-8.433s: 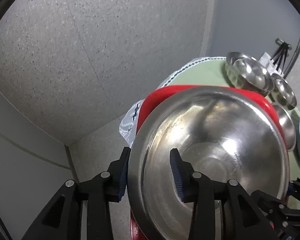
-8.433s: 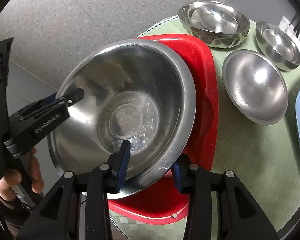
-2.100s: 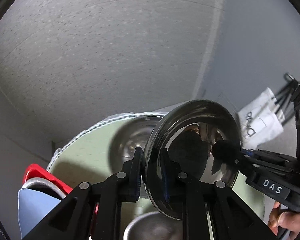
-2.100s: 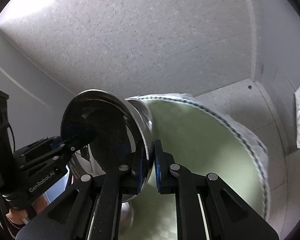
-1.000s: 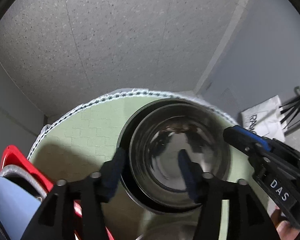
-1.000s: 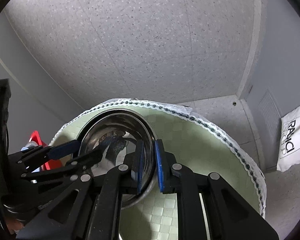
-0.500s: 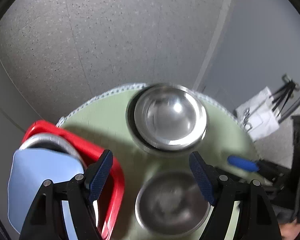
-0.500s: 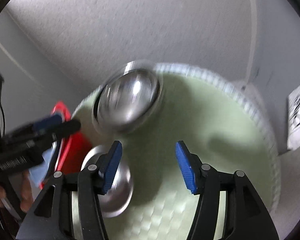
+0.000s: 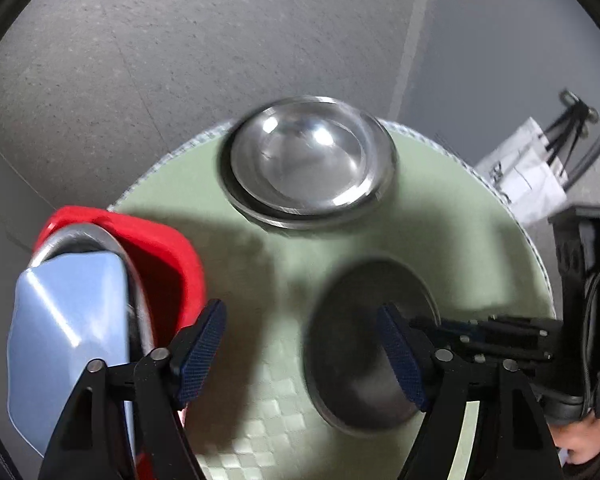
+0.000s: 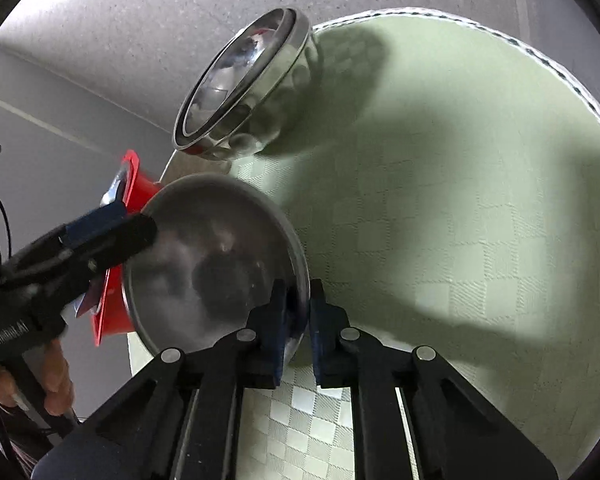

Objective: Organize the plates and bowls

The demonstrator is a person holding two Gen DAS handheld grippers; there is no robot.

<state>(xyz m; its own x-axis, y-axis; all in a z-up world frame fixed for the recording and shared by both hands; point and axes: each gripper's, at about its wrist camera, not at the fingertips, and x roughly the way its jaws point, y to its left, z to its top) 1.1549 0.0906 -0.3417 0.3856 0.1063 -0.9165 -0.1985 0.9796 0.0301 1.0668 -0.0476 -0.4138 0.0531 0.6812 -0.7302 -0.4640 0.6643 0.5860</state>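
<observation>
Right claw (image 10: 298, 312) sits nearest the lens, its blue pads pinched together on the near rim of a shallow steel bowl (image 10: 216, 260) that lies on the green checked desk cloth (image 10: 440, 220). Left claw (image 9: 300, 354) hangs over that same bowl (image 9: 370, 340) with its fingers spread wide and nothing between them; from the right wrist view one of its blue-tipped fingers reaches in across the bowl's far rim, though whether it touches the metal cannot be told through the blur.

Taking this shallow bowl as the landmark, just beyond it stands a nested pair of steel bowls (image 9: 308, 168), a smaller one seated inside a larger dimpled one (image 10: 252, 92), close to the far edge of the desk. To the bowl's left sits a red basin (image 9: 160, 248) at the desk's edge, holding a large steel bowl (image 9: 100, 248) with a pale blue plate (image 9: 64, 336) resting in it.

As a judgement, the sorting looks well along: two stacks are formed, and the shallow bowl is the one loose piece in view, so it likely belongs on one of them. Little blocks the way to the nested pair; the open cloth lies between. The left claw's finger and the basin's rim crowd the bowl's left side. Farther off, past the desk's right edge, a white paper bag (image 9: 524, 172) sits on the floor.
</observation>
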